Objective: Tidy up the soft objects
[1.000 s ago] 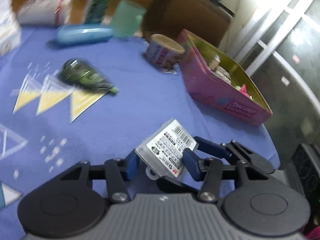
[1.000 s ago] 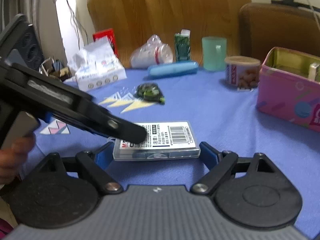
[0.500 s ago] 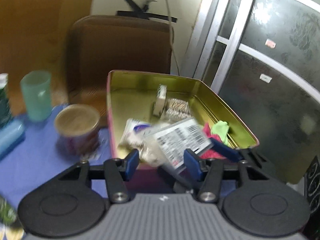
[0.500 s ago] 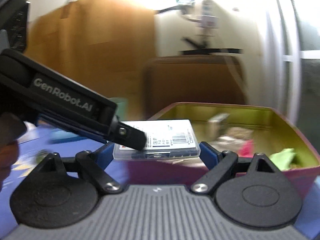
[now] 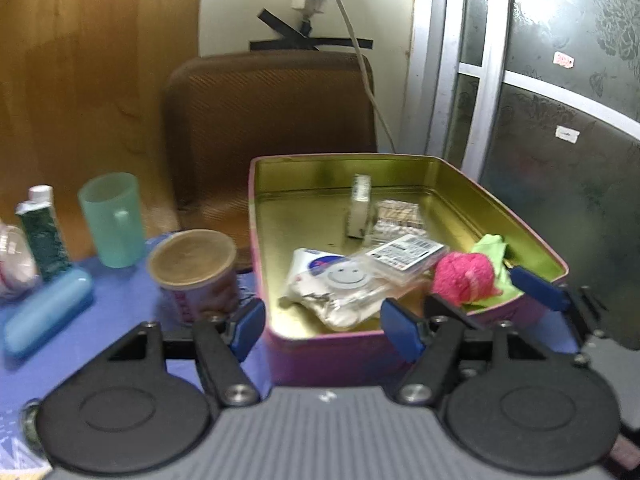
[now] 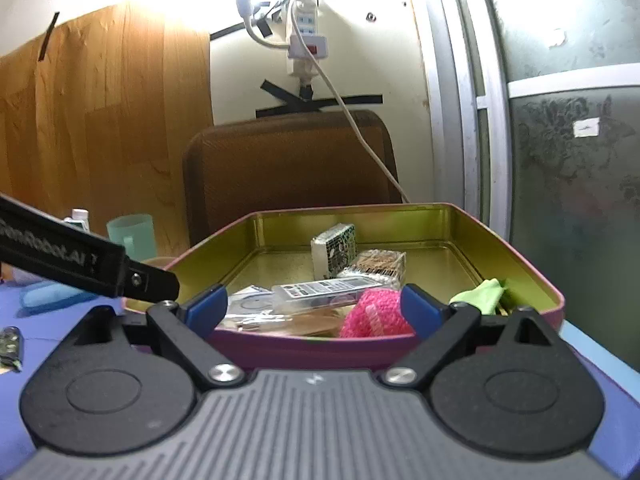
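Note:
A pink tin box (image 5: 332,354) with a gold inside (image 6: 532,276) stands on the blue tablecloth. In it lie a clear plastic case with a barcode label (image 5: 404,258) (image 6: 320,291), a pink fuzzy ball (image 5: 464,278) (image 6: 374,314), a green cloth (image 5: 494,250) (image 6: 482,294), a white packet with a smiley (image 5: 332,286) and small boxes. My left gripper (image 5: 323,322) is open and empty at the box's near wall. My right gripper (image 6: 314,304) is open and empty, just before the box.
Left of the box stand a round tub (image 5: 196,276), a teal cup (image 5: 112,218), a green tube (image 5: 42,236) and a blue case (image 5: 48,316). A brown chair back (image 5: 272,120) rises behind. The left gripper's arm (image 6: 80,266) crosses the right view.
The plastic case was carried from the tablecloth over the box by both grippers. It now lies inside the box and both grippers have opened and let it go.

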### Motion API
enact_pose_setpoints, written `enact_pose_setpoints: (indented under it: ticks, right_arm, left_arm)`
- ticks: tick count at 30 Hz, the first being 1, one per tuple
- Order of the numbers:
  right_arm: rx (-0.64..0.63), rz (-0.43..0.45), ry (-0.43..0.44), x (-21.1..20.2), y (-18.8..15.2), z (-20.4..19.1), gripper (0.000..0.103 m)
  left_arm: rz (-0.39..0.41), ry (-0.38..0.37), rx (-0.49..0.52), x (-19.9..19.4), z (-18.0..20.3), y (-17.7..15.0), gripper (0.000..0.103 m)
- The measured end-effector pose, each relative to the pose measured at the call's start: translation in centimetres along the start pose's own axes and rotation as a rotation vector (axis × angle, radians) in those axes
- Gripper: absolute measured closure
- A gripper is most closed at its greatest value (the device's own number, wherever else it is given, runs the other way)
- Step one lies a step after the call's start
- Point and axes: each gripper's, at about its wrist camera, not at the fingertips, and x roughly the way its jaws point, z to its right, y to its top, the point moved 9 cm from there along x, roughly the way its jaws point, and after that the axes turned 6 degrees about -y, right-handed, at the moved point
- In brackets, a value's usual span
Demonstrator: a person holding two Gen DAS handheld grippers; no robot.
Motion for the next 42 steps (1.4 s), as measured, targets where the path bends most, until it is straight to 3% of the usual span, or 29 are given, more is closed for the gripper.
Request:
enact_pose_setpoints:
  ticks: [9, 14, 16, 23, 42]
  right_arm:
    - [-0.004, -0.007, 0.030, -3.3, -0.5, -1.7, 0.008]
    - [0.055, -0.067, 0.064, -3.8, -1.6, -2.6, 0.009]
    - [0.078, -0.098, 0.072, -3.8, -2.1, -3.0, 0.014]
    - [0.148, -0.153, 0.104, -4.1, -2.6, -4.3, 0.016]
    - [0.061, -0.220, 0.183, -3.9, -3.3, -9.8, 0.016]
  left_arm:
    - [0.024, 0.105, -0.016, -4.5, -2.5, -2.9, 0.028]
    - [0.006, 0.175, -0.013, -5.9, -4.7, -5.4, 0.028]
    - [-0.003, 0.194, -0.022, -6.3, -5.5, -6.4, 0.028]
    - [-0.020, 0.230, -0.039, -7.3, -7.4, -9.0, 0.027]
    - [-0.038, 0.322, -0.113, -8.9, -13.8, -12.7, 0.025]
